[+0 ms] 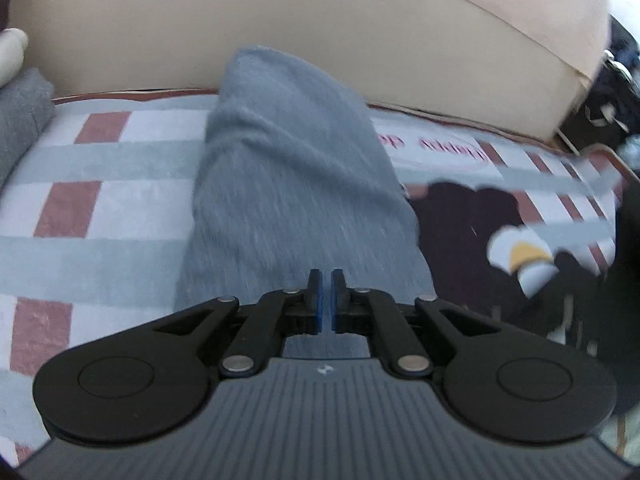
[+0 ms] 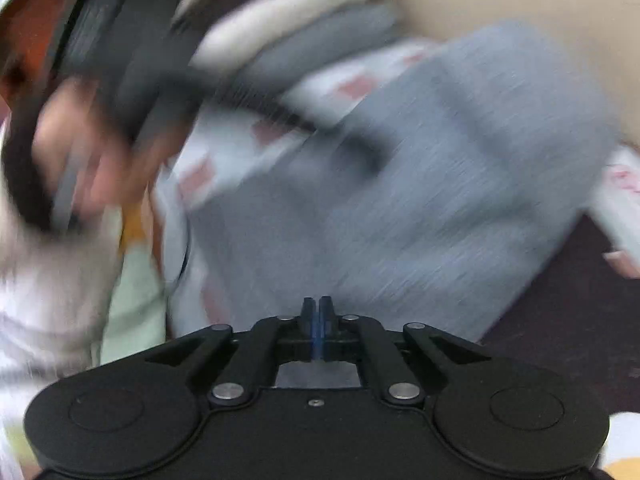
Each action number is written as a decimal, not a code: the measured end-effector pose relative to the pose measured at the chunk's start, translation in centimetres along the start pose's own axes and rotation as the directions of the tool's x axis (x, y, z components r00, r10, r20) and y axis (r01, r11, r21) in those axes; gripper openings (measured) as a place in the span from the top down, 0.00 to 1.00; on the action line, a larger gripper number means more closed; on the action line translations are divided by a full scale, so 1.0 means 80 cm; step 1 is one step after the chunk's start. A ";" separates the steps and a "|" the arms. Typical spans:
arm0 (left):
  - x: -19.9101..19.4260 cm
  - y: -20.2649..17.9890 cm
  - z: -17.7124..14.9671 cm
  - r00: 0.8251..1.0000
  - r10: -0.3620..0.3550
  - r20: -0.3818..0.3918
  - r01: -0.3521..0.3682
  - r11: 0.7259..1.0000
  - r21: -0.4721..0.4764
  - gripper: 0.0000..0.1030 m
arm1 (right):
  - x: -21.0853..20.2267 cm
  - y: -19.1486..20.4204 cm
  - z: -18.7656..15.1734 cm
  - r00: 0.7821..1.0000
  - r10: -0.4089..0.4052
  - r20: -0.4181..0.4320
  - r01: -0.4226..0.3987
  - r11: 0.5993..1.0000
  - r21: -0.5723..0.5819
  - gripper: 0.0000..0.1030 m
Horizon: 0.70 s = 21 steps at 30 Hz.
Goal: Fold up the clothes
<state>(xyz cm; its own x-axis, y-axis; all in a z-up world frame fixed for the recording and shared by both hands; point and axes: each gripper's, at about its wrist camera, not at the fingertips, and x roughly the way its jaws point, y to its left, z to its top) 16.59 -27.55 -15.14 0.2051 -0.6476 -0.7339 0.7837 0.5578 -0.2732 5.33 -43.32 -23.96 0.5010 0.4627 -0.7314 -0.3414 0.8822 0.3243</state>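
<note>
Grey garment (image 1: pixel 292 184) lay folded down the frame's centre on a checked blanket (image 1: pixel 100 168), its far edge near the beige headboard (image 1: pixel 320 40). Bare blanket stretched to its left; a dark cloth (image 1: pixel 460 248) bordered its right edge. Red writing (image 1: pixel 452 146) on the blanket, upper right, was too blurred to read. Left gripper (image 1: pixel 327 280) hovered over the garment's near end, jaws a sliver apart, empty. Right gripper (image 2: pixel 318 308), tilted down over the garment (image 2: pixel 420 200), was closed on nothing.
</note>
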 end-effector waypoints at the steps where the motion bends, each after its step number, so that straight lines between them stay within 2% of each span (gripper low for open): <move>1: -0.003 0.003 -0.007 1.000 -0.019 -0.007 0.019 1.000 -0.014 0.80 | -0.012 -0.017 0.011 0.997 -0.045 0.058 0.042 0.998 0.055 0.85; 2: -0.003 0.006 -0.012 1.000 -0.027 -0.013 0.026 0.999 -0.026 0.74 | -0.024 -0.036 0.023 0.987 -0.114 0.113 0.102 0.990 0.101 0.72; 3: -0.002 0.007 -0.016 0.999 -0.027 -0.019 0.026 0.999 -0.035 0.61 | -0.032 -0.051 0.035 0.972 -0.185 0.147 0.167 0.978 0.123 0.66; 4: -0.001 0.008 -0.019 1.000 -0.020 -0.021 0.019 0.999 -0.033 0.57 | -0.039 -0.065 0.048 0.952 -0.251 0.176 0.229 0.964 0.138 0.61; 6: 0.002 0.007 -0.022 1.000 0.004 -0.016 -0.005 1.000 -0.013 0.56 | -0.041 -0.083 0.074 0.921 -0.337 0.195 0.328 0.941 0.078 0.58; 8: 0.007 0.008 -0.029 1.000 -0.009 -0.015 0.008 1.000 -0.017 0.48 | -0.022 -0.085 0.093 0.906 -0.383 0.182 0.395 0.918 -0.037 0.41; 9: 0.011 0.005 -0.033 1.000 -0.010 -0.017 0.010 1.000 -0.006 0.49 | -0.012 -0.086 0.101 0.899 -0.402 0.174 0.421 0.903 -0.088 0.39; 10: 0.016 0.000 -0.035 1.000 0.002 -0.022 -0.002 1.000 0.026 0.55 | 0.004 -0.091 0.102 0.902 -0.405 0.148 0.421 0.901 -0.104 0.37; 11: 0.021 -0.006 -0.037 0.999 0.021 -0.028 -0.019 0.998 0.066 0.68 | 0.020 -0.094 0.104 0.905 -0.408 0.124 0.421 0.900 -0.116 0.39; 12: 0.024 -0.008 -0.038 0.999 0.024 -0.042 -0.021 0.997 0.073 0.96 | 0.034 -0.094 0.104 0.905 -0.410 0.116 0.421 0.901 -0.106 0.40; 13: 0.025 -0.005 -0.039 0.999 0.016 -0.050 -0.014 0.999 0.042 0.97 | 0.042 -0.094 0.099 0.898 -0.414 0.146 0.427 0.901 -0.072 0.50; 14: 0.025 -0.001 -0.040 0.999 0.012 -0.048 -0.011 1.000 0.008 0.97 | 0.042 -0.092 0.091 0.883 -0.430 0.186 0.442 0.897 -0.022 0.72; 16: 0.019 0.002 -0.044 0.999 0.027 -0.038 -0.027 1.000 -0.014 0.98 | 0.036 -0.088 0.085 0.847 -0.476 0.236 0.470 0.879 0.082 0.86; 17: 0.017 0.003 -0.046 0.999 0.032 -0.034 -0.033 0.999 -0.013 0.98 | 0.034 -0.086 0.083 0.831 -0.495 0.255 0.479 0.869 0.124 0.91; 18: 0.017 0.003 -0.049 0.999 0.036 -0.034 -0.036 0.999 -0.010 0.98 | 0.033 -0.084 0.082 0.814 -0.514 0.271 0.488 0.858 0.160 0.92; 20: 0.019 0.003 -0.050 0.998 0.042 -0.039 -0.042 0.999 -0.006 0.98 | 0.034 -0.078 0.085 0.785 -0.554 0.278 0.527 0.833 0.172 0.94; 21: 0.019 0.004 -0.051 0.998 0.048 -0.042 -0.048 0.999 -0.005 0.98 | 0.033 -0.075 0.090 0.759 -0.583 0.288 0.559 0.812 0.171 0.95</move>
<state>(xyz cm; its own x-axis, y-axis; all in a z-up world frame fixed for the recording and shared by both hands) 14.74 -26.26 -18.90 0.2172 -0.5978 -0.7717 0.7699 0.5909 -0.2410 14.42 -46.77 -23.55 0.8087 -0.1383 -0.5717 0.1387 0.9894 -0.0431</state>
